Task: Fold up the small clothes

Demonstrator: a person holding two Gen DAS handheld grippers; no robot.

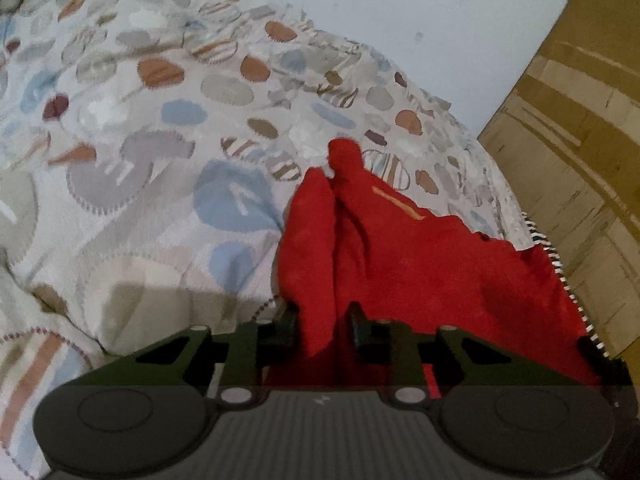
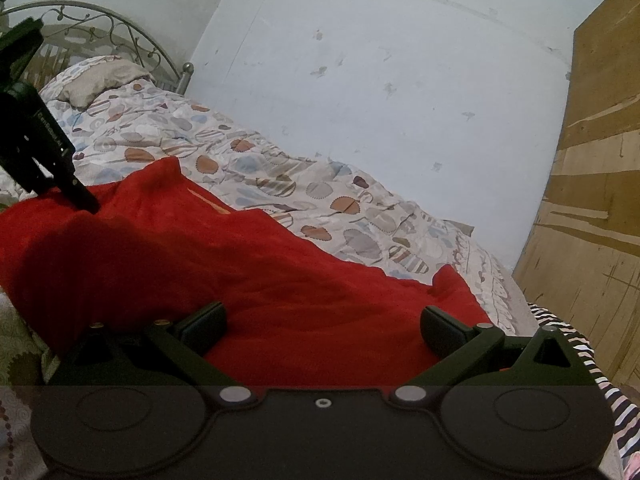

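A red garment (image 1: 400,260) lies bunched on the patterned bedspread (image 1: 160,120). A raised fold of it runs between the fingers of my left gripper (image 1: 322,322), which is shut on that fold. In the right wrist view the same red garment (image 2: 240,272) spreads across the bed, with a thin orange stripe near its far edge. My right gripper (image 2: 324,326) hovers low over its near part, jaws wide open, with nothing pinched between them. The left gripper (image 2: 84,196) shows at the far left of that view, tips down on the cloth.
A black-and-white striped cloth (image 2: 580,344) lies at the right edge of the bed. A wooden wardrobe (image 2: 592,200) stands close on the right. A pale wall (image 2: 360,80) runs behind the bed, with a metal headboard (image 2: 120,28) and a pillow (image 2: 100,76) at the far end.
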